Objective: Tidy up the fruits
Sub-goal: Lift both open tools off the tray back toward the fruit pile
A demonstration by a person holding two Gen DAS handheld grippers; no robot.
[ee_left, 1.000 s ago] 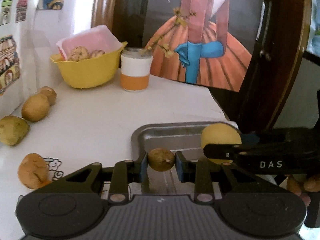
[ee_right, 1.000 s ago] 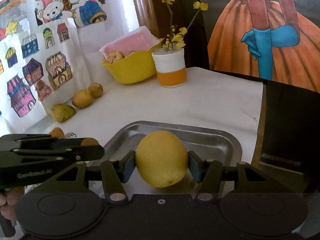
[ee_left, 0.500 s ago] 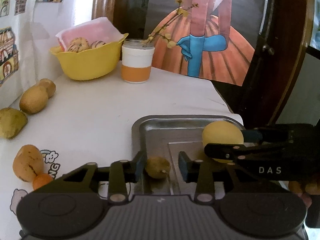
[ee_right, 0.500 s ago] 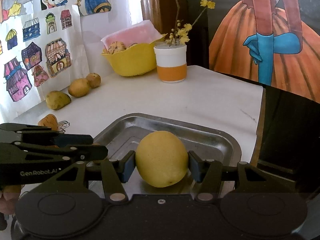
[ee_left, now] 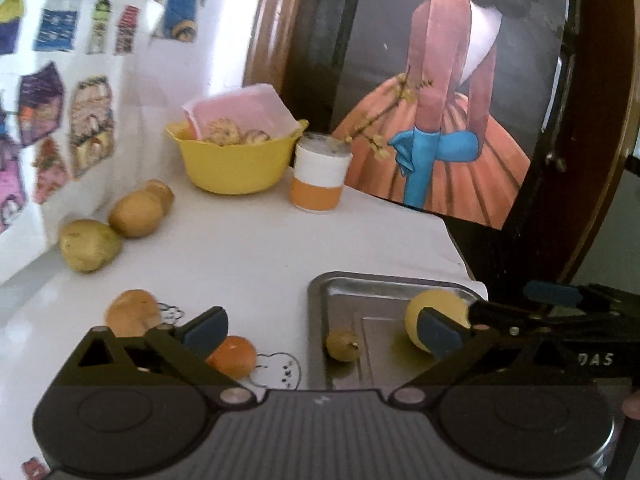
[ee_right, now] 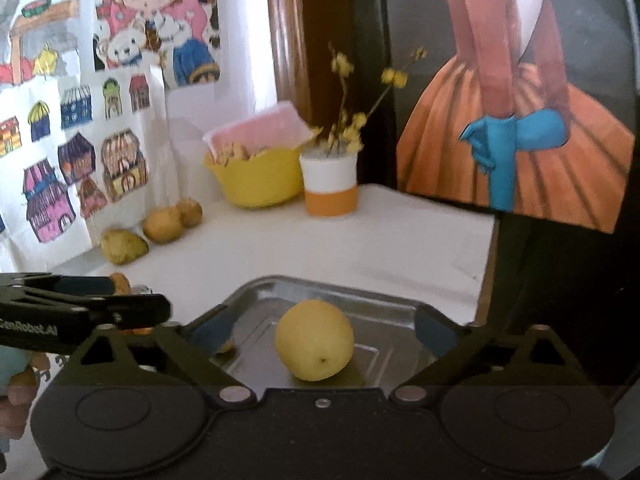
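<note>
A metal tray [ee_left: 380, 282] lies at the table's near right corner. On its left part rests a small brown-green fruit [ee_left: 343, 346]; a yellow lemon [ee_left: 438, 310] sits to its right. My left gripper [ee_left: 322, 332] is open wide above the tray's left edge, holding nothing. In the right wrist view the lemon [ee_right: 315, 340] lies on the tray [ee_right: 320, 286] between the spread fingers of my open right gripper [ee_right: 322, 334], untouched. The small fruit [ee_right: 226, 346] peeks from behind the right gripper's left finger. An orange [ee_left: 232, 356] and a brown fruit [ee_left: 132, 312] lie left of the tray.
Along the wall lie a greenish pear [ee_left: 90, 245] and two brown fruits [ee_left: 136, 214]. A yellow bowl [ee_left: 236, 168] with baked goods and a white-and-orange cup [ee_left: 320, 178] with twigs stand at the back. The table's edge runs just right of the tray.
Both grippers opened and drew back. The left let go of the small fruit, the right let go of the lemon; both fruits now rest on the tray.
</note>
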